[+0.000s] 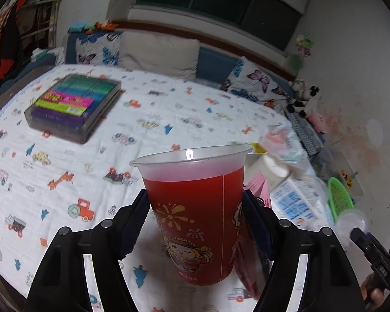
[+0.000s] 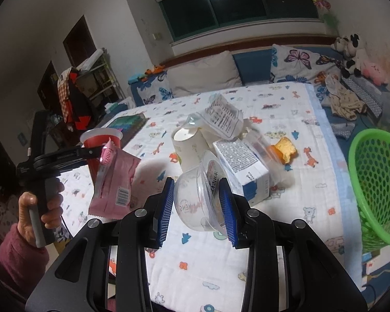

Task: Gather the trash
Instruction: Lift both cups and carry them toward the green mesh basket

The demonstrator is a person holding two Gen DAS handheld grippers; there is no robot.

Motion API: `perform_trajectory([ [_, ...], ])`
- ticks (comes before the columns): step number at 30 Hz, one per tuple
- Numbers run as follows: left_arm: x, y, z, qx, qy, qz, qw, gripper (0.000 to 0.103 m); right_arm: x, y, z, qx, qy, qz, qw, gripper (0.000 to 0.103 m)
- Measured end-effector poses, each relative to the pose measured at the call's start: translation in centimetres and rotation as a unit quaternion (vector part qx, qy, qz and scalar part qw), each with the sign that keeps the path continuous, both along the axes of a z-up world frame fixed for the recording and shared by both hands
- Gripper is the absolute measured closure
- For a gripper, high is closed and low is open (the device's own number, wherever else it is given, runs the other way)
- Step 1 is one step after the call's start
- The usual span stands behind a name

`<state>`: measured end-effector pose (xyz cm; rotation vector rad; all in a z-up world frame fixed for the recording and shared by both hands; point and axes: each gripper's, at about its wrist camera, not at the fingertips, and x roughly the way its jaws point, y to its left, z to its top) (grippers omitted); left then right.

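Note:
My left gripper (image 1: 195, 213) is shut on a red plastic cup (image 1: 195, 208) with a cartoon print, held upright above the bed. A pink wrapper (image 2: 114, 182) hangs pinched with the cup; both show at the left of the right wrist view, cup (image 2: 100, 140). My right gripper (image 2: 196, 208) is shut on a clear plastic tub (image 2: 197, 202), tilted on its side above the sheet. More trash lies behind it: a white paper cup (image 2: 187, 145), a white and blue carton (image 2: 241, 171), a crumpled clear bag (image 2: 221, 117) and an orange scrap (image 2: 286, 148).
A green mesh basket (image 2: 377, 182) stands at the right edge of the bed. A dark case of coloured pens (image 1: 72, 106) lies on the printed sheet (image 1: 65, 182). Pillows (image 1: 158, 54) and soft toys (image 2: 351, 52) line the headboard.

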<state>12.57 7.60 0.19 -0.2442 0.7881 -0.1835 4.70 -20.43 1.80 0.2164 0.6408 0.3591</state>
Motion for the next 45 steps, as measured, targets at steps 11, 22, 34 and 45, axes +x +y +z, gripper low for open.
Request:
perform_trajectory([
  [11,-0.2,-2.9,1.5,0.022,-0.010,-0.027,0.9993,0.033,-0.7,-2.3,0.5,0.000,-0.009,-0.026,1.000,0.067],
  [22,1.7,-4.3,-3.0,0.053,0.056,-0.055,0.9955,0.033,-0.7,-2.6,-0.3,0.000,0.000,-0.035,0.999,0.067],
  [34,4.4,-4.0,-6.2,0.039,0.110,-0.062,0.9912,0.032,-0.2,-2.5,-0.6,0.005,0.005,-0.036,0.999,0.067],
  [45,6.6,-3.2,-7.0,0.006,0.136,-0.058,0.9889,0.030,0.2,-3.0,-0.5,0.006,0.007,-0.042,0.999,0.067],
])
